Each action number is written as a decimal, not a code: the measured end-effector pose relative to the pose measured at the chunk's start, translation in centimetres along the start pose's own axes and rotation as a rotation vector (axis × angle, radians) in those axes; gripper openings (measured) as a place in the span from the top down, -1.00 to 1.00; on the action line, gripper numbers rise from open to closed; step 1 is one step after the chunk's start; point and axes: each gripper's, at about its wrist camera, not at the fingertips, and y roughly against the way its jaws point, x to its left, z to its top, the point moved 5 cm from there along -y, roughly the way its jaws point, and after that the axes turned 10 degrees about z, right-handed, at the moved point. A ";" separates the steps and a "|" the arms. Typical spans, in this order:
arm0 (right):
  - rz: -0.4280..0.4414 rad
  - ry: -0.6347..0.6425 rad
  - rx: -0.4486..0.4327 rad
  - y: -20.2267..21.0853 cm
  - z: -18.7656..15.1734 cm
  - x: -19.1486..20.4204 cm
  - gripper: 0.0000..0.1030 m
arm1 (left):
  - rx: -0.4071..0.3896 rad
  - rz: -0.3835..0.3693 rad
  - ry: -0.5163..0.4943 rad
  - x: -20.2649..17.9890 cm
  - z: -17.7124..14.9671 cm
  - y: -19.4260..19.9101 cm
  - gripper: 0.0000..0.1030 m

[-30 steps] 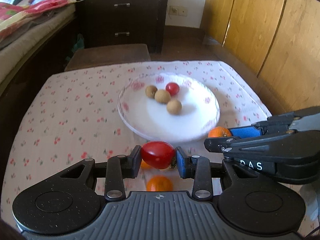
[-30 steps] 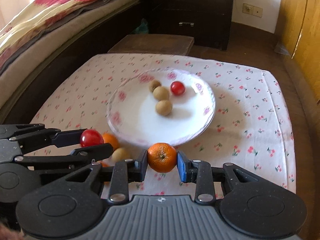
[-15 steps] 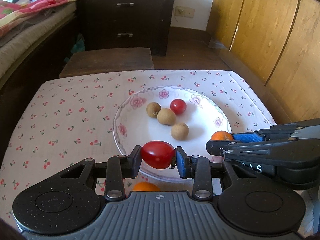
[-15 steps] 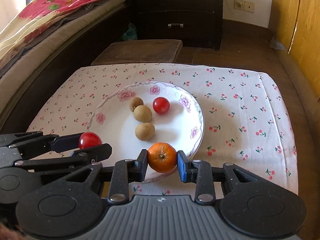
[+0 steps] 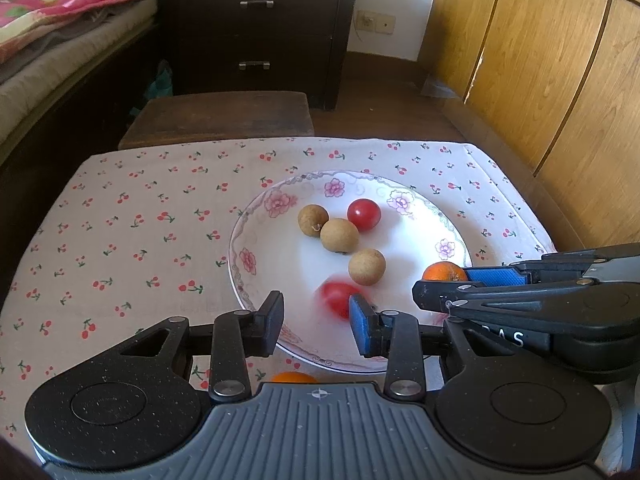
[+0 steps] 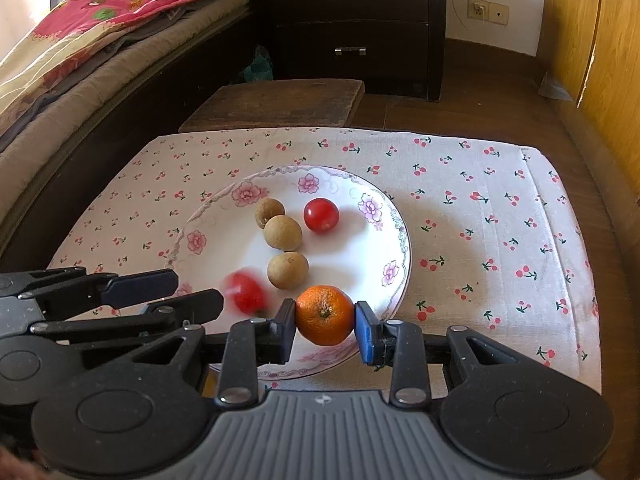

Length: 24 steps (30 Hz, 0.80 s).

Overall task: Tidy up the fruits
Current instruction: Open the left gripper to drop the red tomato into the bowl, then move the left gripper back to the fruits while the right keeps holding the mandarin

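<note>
A white flowered plate [image 5: 240, 248] on the cherry-print cloth holds three brown longans [image 5: 339, 234] and a cherry tomato [image 5: 363, 214]. A second tomato [image 5: 338, 298], blurred by motion, lies on the plate's near part just beyond my left gripper [image 5: 316, 320], whose jaws stand open with nothing between them. In the right wrist view this tomato [image 6: 248, 296] is past the left fingertips. My right gripper [image 6: 325, 328] is shut on a small orange [image 6: 325, 315] above the plate's near right rim. Another orange [image 5: 294, 377] sits on the cloth under the left gripper.
Behind the table stands a low wooden stool [image 5: 220, 116], then a dark chest of drawers [image 5: 260, 32]. A bed [image 5: 60, 60] runs along the left and wooden cupboard doors [image 5: 560, 80] along the right. The two grippers are close side by side.
The tomato has left the left gripper's pads and dropped onto the plate. Both grippers moved forward over the plate's near edge. The right gripper still holds the orange.
</note>
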 end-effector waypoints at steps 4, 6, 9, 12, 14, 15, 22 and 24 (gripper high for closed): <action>0.003 -0.002 -0.006 0.2 0.1 0.0 0.35 | -0.002 0.002 0.002 0.0 0.0 0.0 0.14; 0.005 -0.003 -0.015 0.4 0.2 0.1 0.35 | -0.005 0.002 0.007 0.1 0.1 0.1 0.14; 0.009 -0.005 -0.028 0.8 0.4 0.2 0.35 | -0.013 0.000 0.015 0.2 0.2 0.5 0.12; 0.010 -0.003 -0.036 1.1 0.5 0.4 0.35 | -0.017 0.000 0.020 0.4 0.3 0.7 0.11; 0.011 -0.002 -0.037 1.1 0.5 0.5 0.35 | -0.017 0.000 0.019 0.4 0.3 0.7 0.11; 0.013 -0.002 -0.037 1.1 0.5 0.5 0.35 | -0.017 0.001 0.020 0.4 0.3 0.7 0.11; 0.015 -0.001 -0.039 1.4 0.5 0.7 0.35 | -0.023 0.001 0.029 0.8 0.4 1.1 0.11; 0.014 0.000 -0.038 1.4 0.5 0.7 0.35 | -0.022 0.002 0.028 0.8 0.4 1.1 0.11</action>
